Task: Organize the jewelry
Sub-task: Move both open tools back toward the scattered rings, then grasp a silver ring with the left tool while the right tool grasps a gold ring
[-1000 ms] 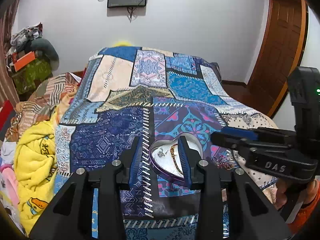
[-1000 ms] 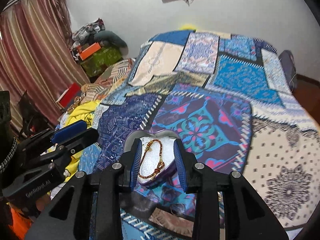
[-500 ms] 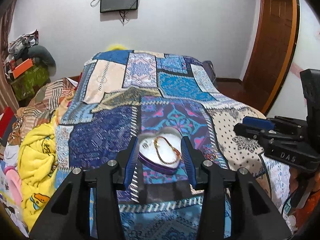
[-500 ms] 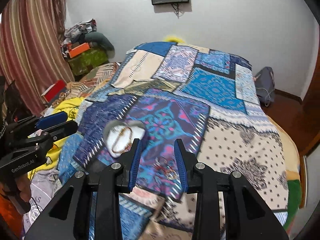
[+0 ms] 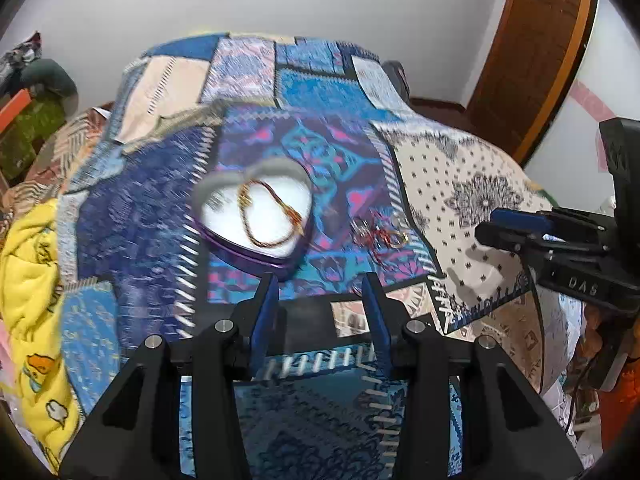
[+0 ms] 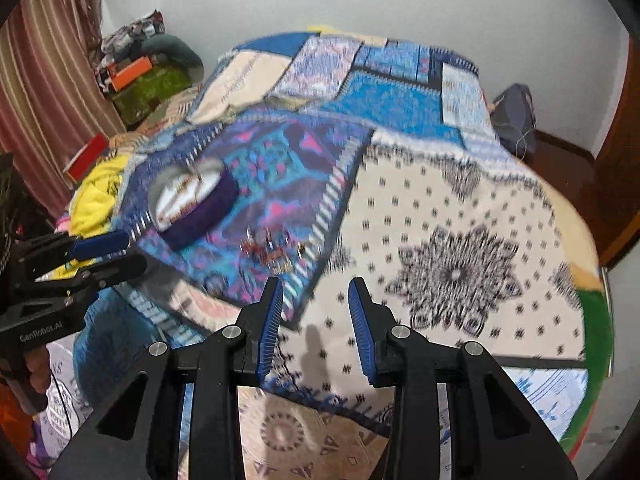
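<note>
A purple heart-shaped box [image 5: 256, 216] with a white lining sits on the patchwork bedspread and holds a gold and red bracelet [image 5: 266, 216]. Loose jewelry [image 5: 380, 234] lies on the spread to its right. My left gripper [image 5: 320, 284] is open and empty, just in front of the box. My right gripper [image 6: 316, 288] is open and empty, above the spread near the loose jewelry [image 6: 272, 252], with the box [image 6: 192, 200] to its left. Both views are blurred.
The bed [image 6: 460, 240] fills both views. A yellow blanket [image 5: 32, 264] and piled clothes lie at the left edge. A wooden door [image 5: 532, 52] stands at the right. A dark bag [image 6: 516, 116] sits on the floor beyond the bed.
Both grippers have pulled back from the heart box and moved right. The box now lies ahead and left, and the loose jewelry has come into view.
</note>
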`<state>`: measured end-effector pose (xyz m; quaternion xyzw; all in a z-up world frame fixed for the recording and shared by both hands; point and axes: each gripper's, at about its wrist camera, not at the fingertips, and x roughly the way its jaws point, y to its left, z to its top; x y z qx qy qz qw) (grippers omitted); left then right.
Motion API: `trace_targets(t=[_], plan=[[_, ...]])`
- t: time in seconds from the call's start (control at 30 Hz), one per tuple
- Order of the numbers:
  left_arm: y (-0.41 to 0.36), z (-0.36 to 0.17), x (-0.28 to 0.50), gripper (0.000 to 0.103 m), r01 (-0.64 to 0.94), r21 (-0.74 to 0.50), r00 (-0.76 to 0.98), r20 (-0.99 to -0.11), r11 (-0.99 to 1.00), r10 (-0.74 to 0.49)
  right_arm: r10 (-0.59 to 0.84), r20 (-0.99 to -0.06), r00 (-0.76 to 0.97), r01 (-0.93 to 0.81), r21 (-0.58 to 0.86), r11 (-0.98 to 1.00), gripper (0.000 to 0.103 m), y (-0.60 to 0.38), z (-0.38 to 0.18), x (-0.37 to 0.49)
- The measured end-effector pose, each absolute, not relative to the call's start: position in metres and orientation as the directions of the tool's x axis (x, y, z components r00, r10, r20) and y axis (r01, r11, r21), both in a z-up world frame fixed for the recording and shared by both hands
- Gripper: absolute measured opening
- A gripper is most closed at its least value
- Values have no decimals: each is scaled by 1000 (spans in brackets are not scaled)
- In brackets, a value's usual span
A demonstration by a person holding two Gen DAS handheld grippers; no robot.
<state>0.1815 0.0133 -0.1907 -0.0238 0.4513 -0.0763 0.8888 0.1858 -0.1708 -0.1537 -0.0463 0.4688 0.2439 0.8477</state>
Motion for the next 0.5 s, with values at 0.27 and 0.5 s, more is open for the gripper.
trace_targets(t=[0.27,0.5], plan=[[-7,-221,199,42,163,-142,508,-836,976,-206,423,-832,359,-472,228,851,31,-165,-177,195],[-18,-229,205,42,210,-142,499,-836,967,-231,452,-826,337,-484,259,836,31,-154,-186,205]])
